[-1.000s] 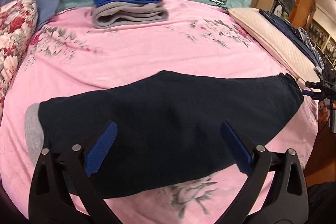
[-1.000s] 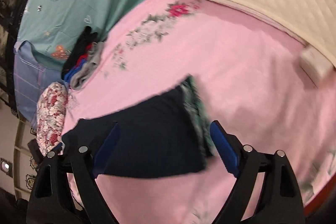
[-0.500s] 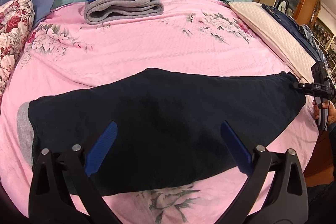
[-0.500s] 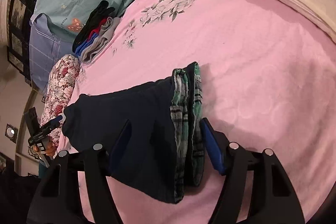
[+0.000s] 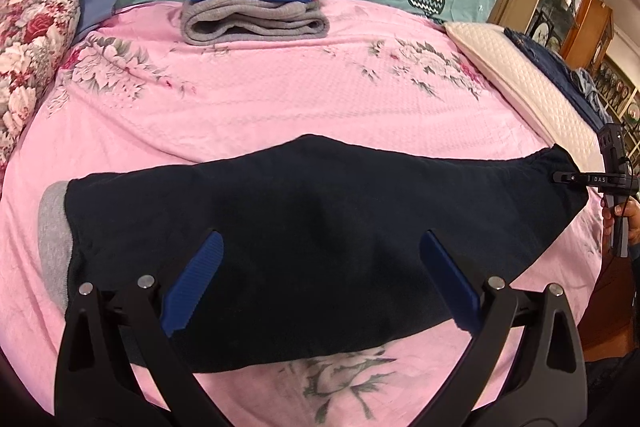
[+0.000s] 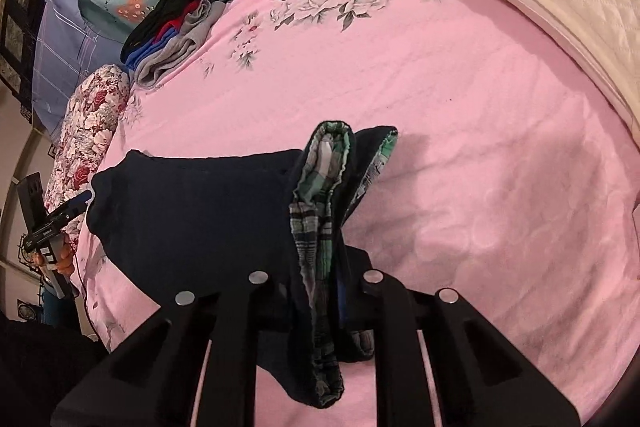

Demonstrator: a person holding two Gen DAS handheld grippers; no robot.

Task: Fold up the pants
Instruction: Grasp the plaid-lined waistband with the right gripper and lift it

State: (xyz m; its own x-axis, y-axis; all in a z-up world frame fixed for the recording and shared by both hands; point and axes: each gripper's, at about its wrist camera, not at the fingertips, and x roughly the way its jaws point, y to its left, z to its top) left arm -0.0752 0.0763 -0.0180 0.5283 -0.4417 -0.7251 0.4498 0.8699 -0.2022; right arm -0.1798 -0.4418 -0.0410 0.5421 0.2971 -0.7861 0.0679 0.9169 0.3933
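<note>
Garment: a pair of dark navy fleece pants (image 5: 320, 227) with a grey cuff (image 5: 54, 247) is laid lengthwise across the pink floral bedspread (image 5: 280, 99), the cuff end toward the left of the left wrist view, the waistband end toward the right.

Waistband: the green-and-white plaid lined waistband (image 6: 320, 211) is seen bunched and standing up between the jaws in the right wrist view.

Right hand-held gripper (image 6: 320, 279): its jaws are closing, with the waistband folds caught between them and apparently already pinched.

Left hand-held gripper (image 5: 320, 279): its blue pads (image 5: 192, 283) are spread wide and held above the middle of the pants; nothing is being gripped.

Step in hand: the waist end is being taken up, judged as the start of a lengthwise fold; the pants are not yet doubled end to end.

Next move, judged: a firm hold on all waistband layers is called for, then a lift and carry toward the grey cuff, while the cuff end is pinned or gripped by the left side.

Risk: a layer could be dropped if only the outer fold is caught.

Surroundings: a stack of folded black, blue and grey garments (image 5: 256, 7) is kept at the far edge, well apart.
</note>
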